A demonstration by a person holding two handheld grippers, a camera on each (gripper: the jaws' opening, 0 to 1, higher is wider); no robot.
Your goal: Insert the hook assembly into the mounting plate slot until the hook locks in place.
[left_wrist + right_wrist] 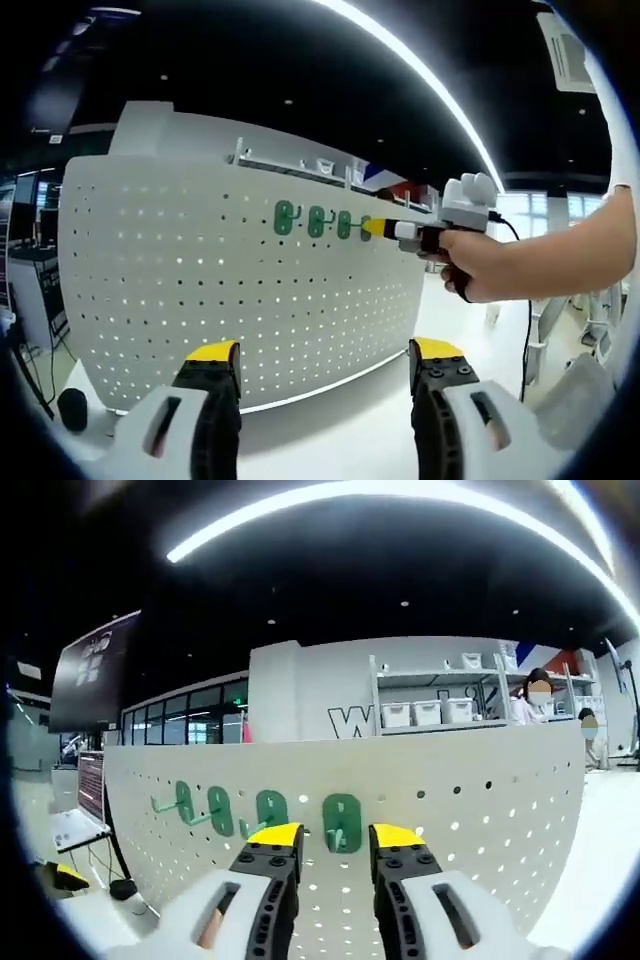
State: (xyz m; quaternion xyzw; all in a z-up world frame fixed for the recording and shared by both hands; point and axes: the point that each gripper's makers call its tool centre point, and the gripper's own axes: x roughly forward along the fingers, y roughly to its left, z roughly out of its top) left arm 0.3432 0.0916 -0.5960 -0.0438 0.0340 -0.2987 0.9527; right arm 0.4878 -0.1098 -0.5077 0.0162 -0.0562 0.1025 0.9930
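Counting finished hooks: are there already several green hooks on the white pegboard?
Yes, the right gripper view shows four green hooks in a row on the pegboard.

A long bright white ceiling light strip (pixel 400 492) arcs across the top of the right gripper view, under a dark ceiling. At right centre, a white metal shelf rack (pixel 440 695) carries white plastic storage bins (pixel 428 713). A dark hanging display screen (pixel 92 670) sits at left. In the left gripper view, a white desk (pixel 340 410) spans the lower frame, with a black cable (pixel 529 330) at right.
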